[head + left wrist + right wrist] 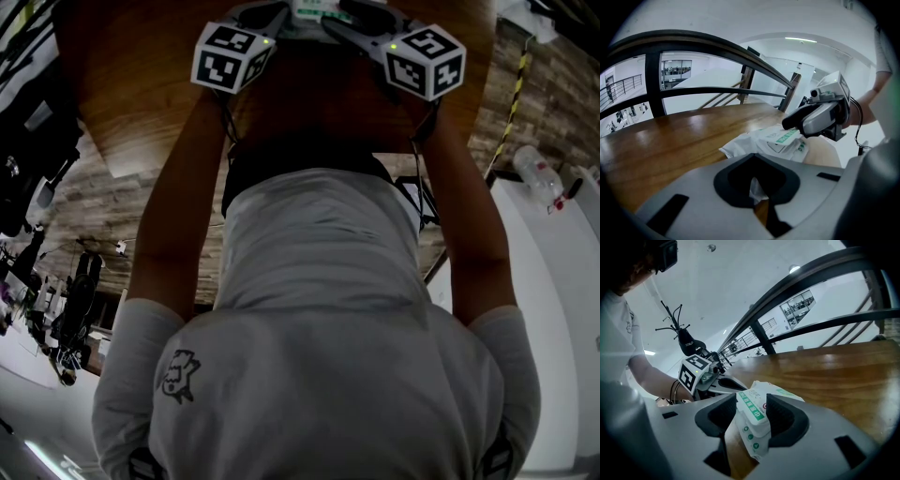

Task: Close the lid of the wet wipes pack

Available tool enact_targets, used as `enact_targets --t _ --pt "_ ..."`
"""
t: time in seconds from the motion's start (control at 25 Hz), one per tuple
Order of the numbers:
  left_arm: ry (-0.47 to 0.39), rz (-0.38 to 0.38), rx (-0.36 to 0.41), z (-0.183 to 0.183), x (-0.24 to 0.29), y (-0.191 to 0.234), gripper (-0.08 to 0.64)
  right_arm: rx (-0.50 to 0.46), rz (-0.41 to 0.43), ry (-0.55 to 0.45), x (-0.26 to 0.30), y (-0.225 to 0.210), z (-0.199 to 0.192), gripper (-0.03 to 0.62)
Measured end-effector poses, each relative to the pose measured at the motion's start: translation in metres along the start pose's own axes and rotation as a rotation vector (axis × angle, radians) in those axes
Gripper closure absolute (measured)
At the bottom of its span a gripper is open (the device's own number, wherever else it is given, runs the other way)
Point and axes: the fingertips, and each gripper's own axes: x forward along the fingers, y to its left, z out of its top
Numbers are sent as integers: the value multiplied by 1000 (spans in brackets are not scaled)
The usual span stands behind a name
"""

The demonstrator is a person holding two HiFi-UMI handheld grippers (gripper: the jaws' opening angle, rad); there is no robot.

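The white wet wipes pack (751, 412) with green print lies on the wooden table (834, 376). My right gripper (751, 420) is shut on its near end, both dark pads pressed against its sides. At the opposite side, my left gripper (757, 190) pinches a white corner of the pack (773, 140). Each gripper shows in the other's view: the right gripper (801, 119) over the pack, the left gripper (723, 383) behind it. In the head view both grippers (281, 17) (354, 17) meet at the pack (314, 9) at the top edge. Whether the lid is open or closed is not visible.
The round wooden table (141, 84) stretches away beyond the pack, with a dark railing (717, 47) behind it. A plastic bottle (537, 172) lies on a white surface at the right. My own torso fills most of the head view.
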Motion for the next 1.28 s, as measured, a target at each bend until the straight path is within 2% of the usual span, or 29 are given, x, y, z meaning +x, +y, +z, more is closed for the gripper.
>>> enact_targets --t 0.64,1.28 --pt "-6 -10 -1 -1 1 0 546 3 -15 42 10 -9 -14 397" --pt "-3 -8 -10 0 0 -1 546 -164 -99 146 15 -10 -20 430"
